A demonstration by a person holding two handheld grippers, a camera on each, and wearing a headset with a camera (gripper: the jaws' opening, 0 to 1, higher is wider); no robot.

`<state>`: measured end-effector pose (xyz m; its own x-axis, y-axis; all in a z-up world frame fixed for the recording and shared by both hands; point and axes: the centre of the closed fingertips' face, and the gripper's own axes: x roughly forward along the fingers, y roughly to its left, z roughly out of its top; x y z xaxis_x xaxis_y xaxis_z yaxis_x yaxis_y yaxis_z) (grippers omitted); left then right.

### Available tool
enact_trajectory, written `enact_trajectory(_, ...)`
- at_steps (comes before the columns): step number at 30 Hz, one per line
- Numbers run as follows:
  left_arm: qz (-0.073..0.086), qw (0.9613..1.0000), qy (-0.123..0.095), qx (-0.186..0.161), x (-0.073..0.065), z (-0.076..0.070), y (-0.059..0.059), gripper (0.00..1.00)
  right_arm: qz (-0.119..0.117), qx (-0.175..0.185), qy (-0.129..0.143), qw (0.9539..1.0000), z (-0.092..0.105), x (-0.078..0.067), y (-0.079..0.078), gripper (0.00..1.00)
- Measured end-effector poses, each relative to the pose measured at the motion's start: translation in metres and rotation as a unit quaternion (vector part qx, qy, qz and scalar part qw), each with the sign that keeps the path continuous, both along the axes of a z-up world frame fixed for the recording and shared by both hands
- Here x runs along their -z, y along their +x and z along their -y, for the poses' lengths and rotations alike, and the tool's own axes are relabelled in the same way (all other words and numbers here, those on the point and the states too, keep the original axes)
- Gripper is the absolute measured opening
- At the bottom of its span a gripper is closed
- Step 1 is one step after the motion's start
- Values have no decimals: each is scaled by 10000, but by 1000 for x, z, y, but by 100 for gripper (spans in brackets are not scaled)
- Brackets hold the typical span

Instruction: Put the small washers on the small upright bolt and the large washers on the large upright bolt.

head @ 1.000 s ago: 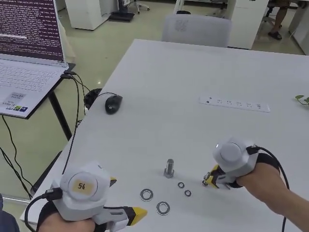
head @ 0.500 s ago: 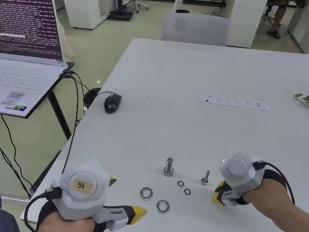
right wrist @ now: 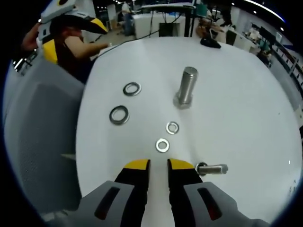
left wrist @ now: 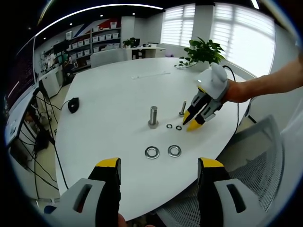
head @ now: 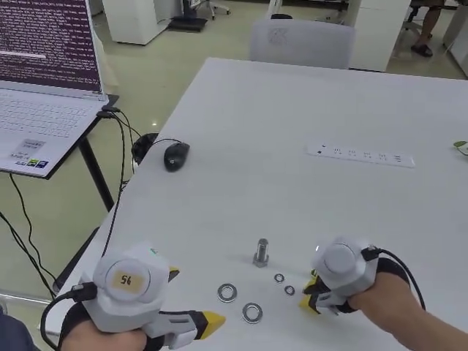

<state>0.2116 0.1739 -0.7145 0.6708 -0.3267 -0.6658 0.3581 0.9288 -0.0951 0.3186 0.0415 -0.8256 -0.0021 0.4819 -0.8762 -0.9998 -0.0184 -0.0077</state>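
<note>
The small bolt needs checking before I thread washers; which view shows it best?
The right gripper view: the small bolt sits close and whole beside the right gripper. The left gripper view has it small and distant; in the head view that gripper covers it.

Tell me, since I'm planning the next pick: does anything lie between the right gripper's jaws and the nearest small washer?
Nothing visible does. In the right gripper view, only bare table separates the right gripper from the small washer straight ahead. The small bolt stands off beside one jaw, outside that path.
</note>
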Motion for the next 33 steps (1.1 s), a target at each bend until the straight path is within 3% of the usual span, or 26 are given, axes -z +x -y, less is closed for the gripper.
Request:
enact_trajectory(9, -12, 10000, 11, 10, 0, 3, -1, 65, -31, 11, 4, 10000, -15, 0, 3, 15)
enact_trajectory(15, -15, 10000, -8, -9, 1, 2, -2, 65, -160, -205, -33, 9997, -11, -1, -13, 16)
enact_trajectory(21, -25, 10000, 22, 34, 2, 2, 0, 65, -46, -327, -19, 9995, -16, -1, -9, 17)
enact_trajectory(26, 16, 10000, 11, 45, -2, 4, 3, 65, 6, -600, -38, 9982, -25, -1, -6, 19)
enact_trajectory(33, 7, 10000, 13, 25, -1, 1, 2, 65, 115, -1171, -258, 9927, -25, -1, -10, 16)
